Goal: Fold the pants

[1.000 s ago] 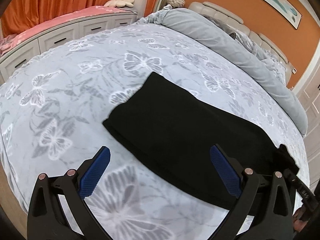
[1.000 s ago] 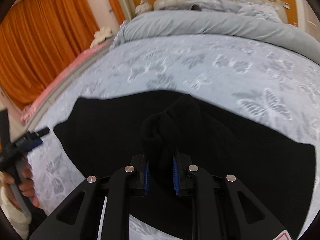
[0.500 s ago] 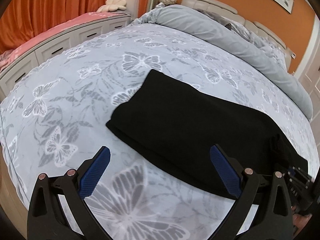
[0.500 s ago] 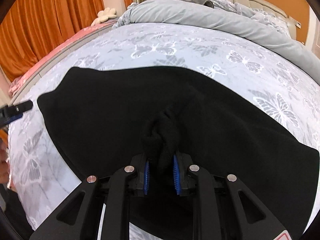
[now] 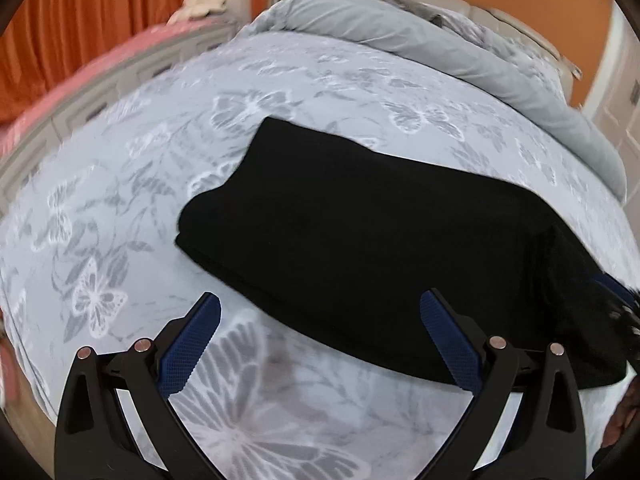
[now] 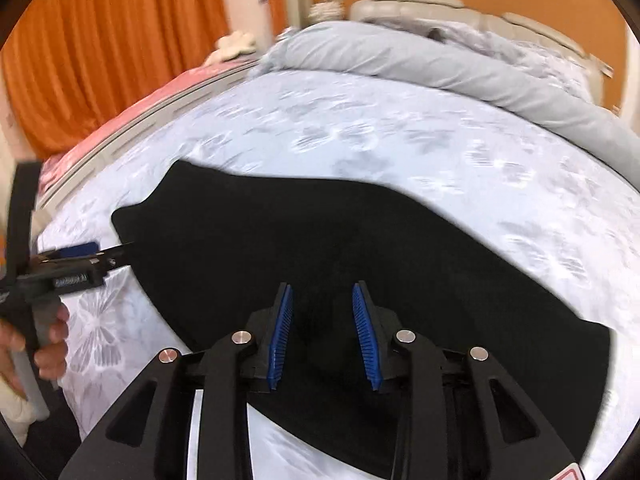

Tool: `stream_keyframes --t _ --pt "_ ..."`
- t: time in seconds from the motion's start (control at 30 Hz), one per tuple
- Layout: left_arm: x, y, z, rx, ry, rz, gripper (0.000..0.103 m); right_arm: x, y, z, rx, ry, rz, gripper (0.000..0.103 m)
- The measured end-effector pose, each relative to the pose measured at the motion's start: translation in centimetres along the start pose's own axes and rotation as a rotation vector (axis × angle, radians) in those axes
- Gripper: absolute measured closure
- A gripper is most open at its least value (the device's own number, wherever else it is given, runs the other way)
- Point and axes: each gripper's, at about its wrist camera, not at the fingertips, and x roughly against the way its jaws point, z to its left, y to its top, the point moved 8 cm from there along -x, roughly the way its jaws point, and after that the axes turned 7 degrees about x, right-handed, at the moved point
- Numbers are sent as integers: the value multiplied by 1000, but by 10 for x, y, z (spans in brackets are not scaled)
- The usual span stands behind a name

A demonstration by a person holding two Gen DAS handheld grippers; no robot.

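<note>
Jaws of left gripper [image 5: 320, 312] standing wide apart, jaws of right gripper [image 6: 322, 300] parted and gripping nothing, black pants [image 5: 360, 232] lying folded flat on butterfly-print bed [image 5: 120, 200].

Butterfly bedspread [image 5: 120, 208], orange curtains [image 6: 120, 48], perhaps

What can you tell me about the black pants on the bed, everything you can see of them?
The black pants are plain, matte, soft-looking fabric, folded into a flat oblong lying on the butterfly-print bedspread. Layered edges show at the near left corner. The right gripper is open above them, gripping nothing; the left gripper is open at their near edge.
</note>
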Motion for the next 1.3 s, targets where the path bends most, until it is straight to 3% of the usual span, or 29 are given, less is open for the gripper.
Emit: stream_keyframes --t 0.1,0.2,0.3,0.47,0.5,0.53,0.6,0.67,0.73,0.83,0.87,0.97,1.03,1.13,1.2,1.3 --pt "-2 10 27 123 -9 11 5 40 -27 -88 -175 -141 8 32" --pt "1 15 39 152 -5 -9 5 67 -75 -163 -390 -215 64 31" --pt "4 13 31 141 -16 -9 5 71 -118 -204 -544 -158 111 31" --pt "-2 0 5 159 -91 54 5 37 -157 -192 -579 9 229 30" --pt "-2 -2 0 155 -90 56 5 36 -160 -186 -577 14 212 41" --pt "-2 -4 -4 147 -84 53 5 34 -157 -181 -558 24 192 74" --pt "1 -5 -13 123 -66 33 5 47 -142 -169 -550 46 154 83" --pt "7 -5 -16 107 -60 13 5 72 -121 -162 -510 39 84 85" --pt "11 -5 -16 106 -72 9 5 83 -122 -164 -466 -11 86 86" --pt "6 -1 -4 128 -62 22 5 48 -165 -177 -518 -40 228 82" --pt "3 0 2 145 -62 34 5 45 -169 -178 -533 -35 211 82" --pt "-8 9 40 328 -126 90 5 58 -152 -172 -499 -82 181 70" --pt "-20 10 65 470 -187 137 5 56 -154 -168 -480 -107 211 54" --pt "-46 4 81 598 -244 213 5 47 -155 -168 -480 -134 244 50" --pt "-46 12 79 587 -228 173 5 47 -157 -167 -501 -142 241 46" --pt "-53 25 68 556 -265 148 5 51 -153 -170 -525 -161 236 45"
